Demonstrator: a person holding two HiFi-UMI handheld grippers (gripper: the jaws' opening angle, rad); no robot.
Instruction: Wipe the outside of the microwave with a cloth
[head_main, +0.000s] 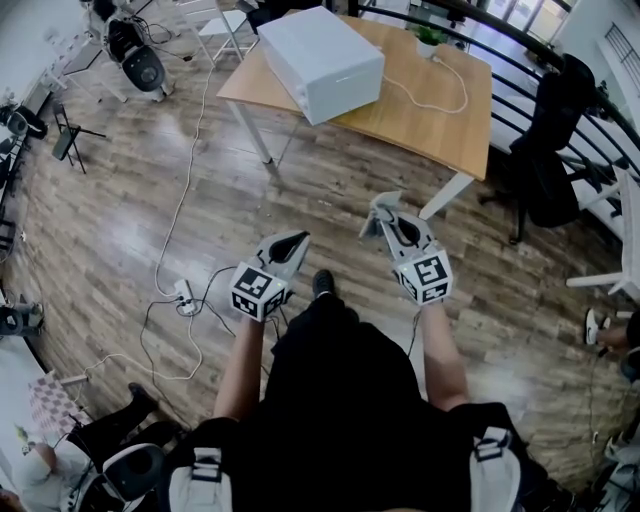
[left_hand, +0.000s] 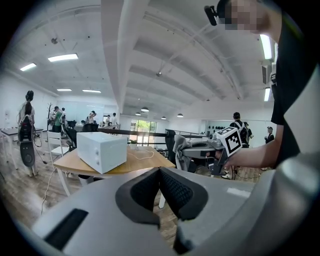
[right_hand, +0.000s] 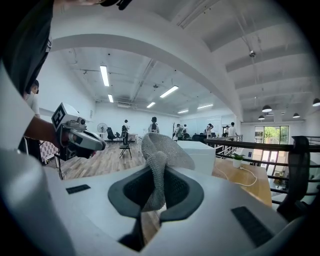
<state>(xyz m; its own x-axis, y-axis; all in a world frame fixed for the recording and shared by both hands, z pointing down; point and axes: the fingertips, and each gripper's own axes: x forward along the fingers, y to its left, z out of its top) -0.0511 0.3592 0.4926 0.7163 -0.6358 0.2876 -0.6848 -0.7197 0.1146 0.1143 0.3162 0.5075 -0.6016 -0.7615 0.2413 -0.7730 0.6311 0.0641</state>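
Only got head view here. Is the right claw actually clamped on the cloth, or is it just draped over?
Observer: Clamped. The right gripper view shows the right claw shut on a fold of the grey cloth, with the rest bunched above the tips.
Operator: Left claw carrying anything?
Observer: No. The left gripper view shows the left claw shut, tips together, nothing between them.

Bare wooden floor (head_main: 200, 220) lies open near the table (head_main: 440, 125). The microwave (head_main: 320, 60) fills its left end; tabletop right of it is free but for a white cable (head_main: 466, 95). A black chair (head_main: 550, 150) blocks the right side.
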